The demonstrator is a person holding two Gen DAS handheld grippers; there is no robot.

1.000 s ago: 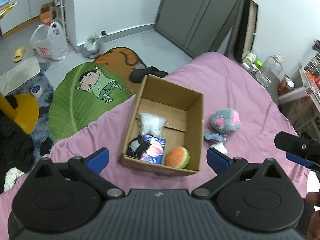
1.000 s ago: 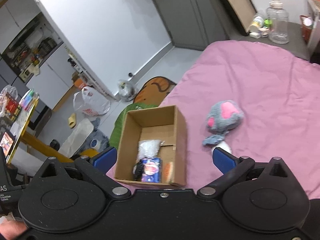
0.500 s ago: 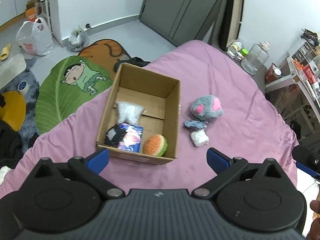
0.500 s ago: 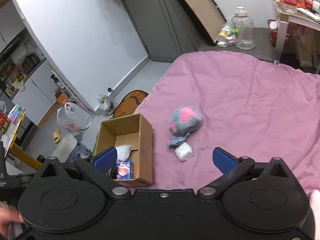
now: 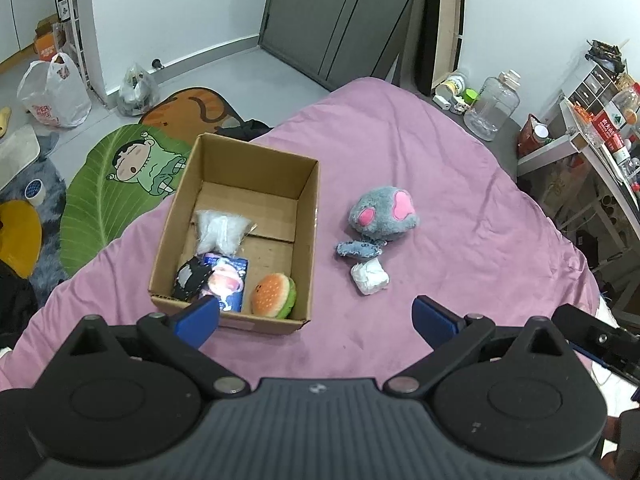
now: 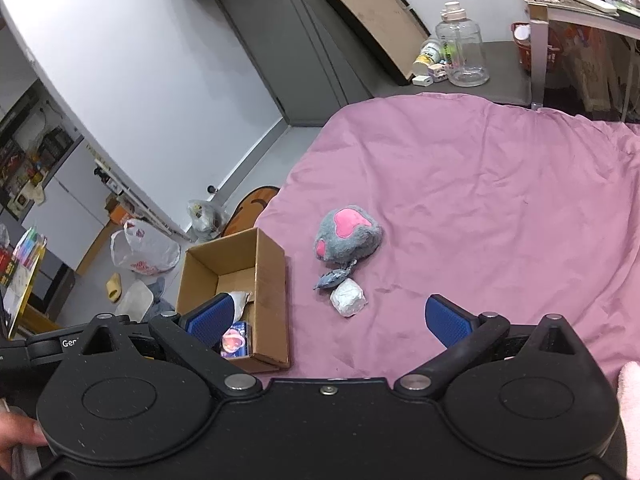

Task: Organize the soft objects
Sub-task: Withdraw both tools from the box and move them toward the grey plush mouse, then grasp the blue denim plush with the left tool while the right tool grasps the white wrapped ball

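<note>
Soft objects sit partly sorted on a pink bedspread [image 5: 440, 168]. Toward its left edge stands an open cardboard box [image 5: 312, 208], and along the box's near wall lie a black-and-white plush [image 5: 188, 280], a blue packet with a pink picture [image 5: 226, 284] and a burger plush [image 5: 274, 295]; a clear crinkled bag of something white [image 5: 220, 230], perhaps stuffing, lies behind them. Just right of the box, on the open middle of the bedspread, rests a grey plush with pink patches [image 5: 384, 214], and a small white wrapped bundle [image 5: 370, 278] lies just beside it on the near side. Left gripper [image 5: 316, 314] hangs above the near edge, jaws spread wide and holding nothing. Right gripper [image 6: 326, 316] hovers likewise, jaws wide and bare, above the bundle.
</note>
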